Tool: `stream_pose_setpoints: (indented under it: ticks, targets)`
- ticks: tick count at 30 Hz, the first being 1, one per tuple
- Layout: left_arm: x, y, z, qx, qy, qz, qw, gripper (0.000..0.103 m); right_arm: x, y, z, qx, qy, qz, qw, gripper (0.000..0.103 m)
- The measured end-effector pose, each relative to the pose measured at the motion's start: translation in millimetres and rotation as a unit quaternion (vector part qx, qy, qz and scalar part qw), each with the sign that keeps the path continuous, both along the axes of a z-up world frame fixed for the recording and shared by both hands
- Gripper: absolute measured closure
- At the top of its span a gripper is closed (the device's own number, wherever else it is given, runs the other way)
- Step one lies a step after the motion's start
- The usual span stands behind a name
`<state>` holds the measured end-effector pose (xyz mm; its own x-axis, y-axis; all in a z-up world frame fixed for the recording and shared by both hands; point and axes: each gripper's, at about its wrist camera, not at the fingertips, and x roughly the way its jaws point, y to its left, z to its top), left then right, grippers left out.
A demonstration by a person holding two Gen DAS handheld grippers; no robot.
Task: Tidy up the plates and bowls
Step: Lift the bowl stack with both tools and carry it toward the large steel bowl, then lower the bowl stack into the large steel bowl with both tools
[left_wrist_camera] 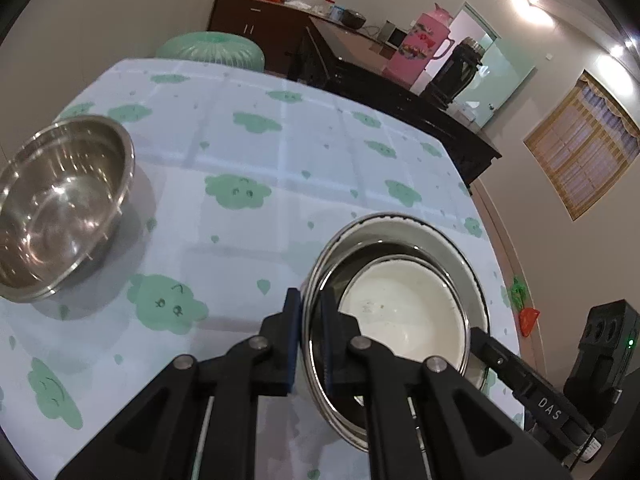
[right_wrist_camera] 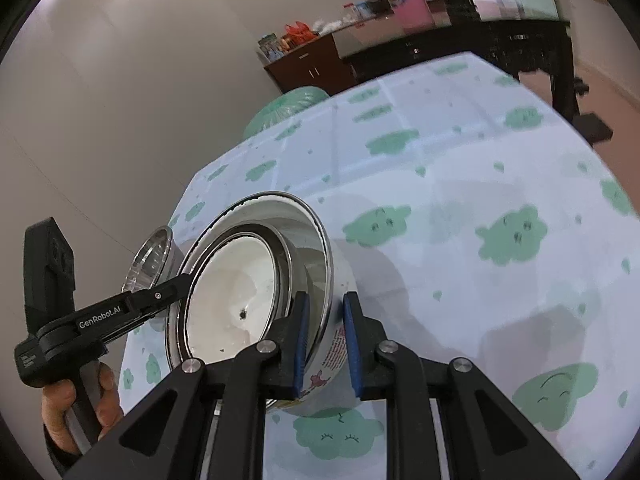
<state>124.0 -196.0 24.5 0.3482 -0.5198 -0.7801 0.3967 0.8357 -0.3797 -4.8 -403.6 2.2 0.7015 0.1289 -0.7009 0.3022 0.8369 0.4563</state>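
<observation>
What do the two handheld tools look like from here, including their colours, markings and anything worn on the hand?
Both are matte black linkage frames with silver round pivot pins and blue pads on the fingers. The left tool has a black handle lettered "GenRobot.AI"; the right tool has an arm lettered "DAS" and a black block with a green light. The hand on the left handle shows a dark cuff. No cables are clearly visible.

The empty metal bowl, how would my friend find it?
Look at the table with the cloud-patterned tablecloth. The empty steel bowl sits alone on its left side. Unlike the nested bowls in the jaws, it is shiny inside, with nothing in it.
</observation>
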Motion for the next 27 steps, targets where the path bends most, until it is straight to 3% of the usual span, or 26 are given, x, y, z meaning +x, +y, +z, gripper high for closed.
stream_pose_setpoints:
  ticks: [12, 21, 27]
  targets:
    - [18, 40, 46, -0.010, -0.020, 0.022, 0.9995, 0.098, 24, 30, 47, -0.014, -0.024, 0.032, 0.999, 0.084]
    - [46, 114, 86, 0.000, -0.056, 0.076, 0.9955, 0.098, 75, 90, 79, 0.002, -0.046, 0.082, 0.996, 0.084]
    - [70, 168, 90, 0.012, -0.069, 0.119, 0.9904, 0.097, 117, 140, 79, 0.012, -0.052, 0.120, 0.991, 0.084]
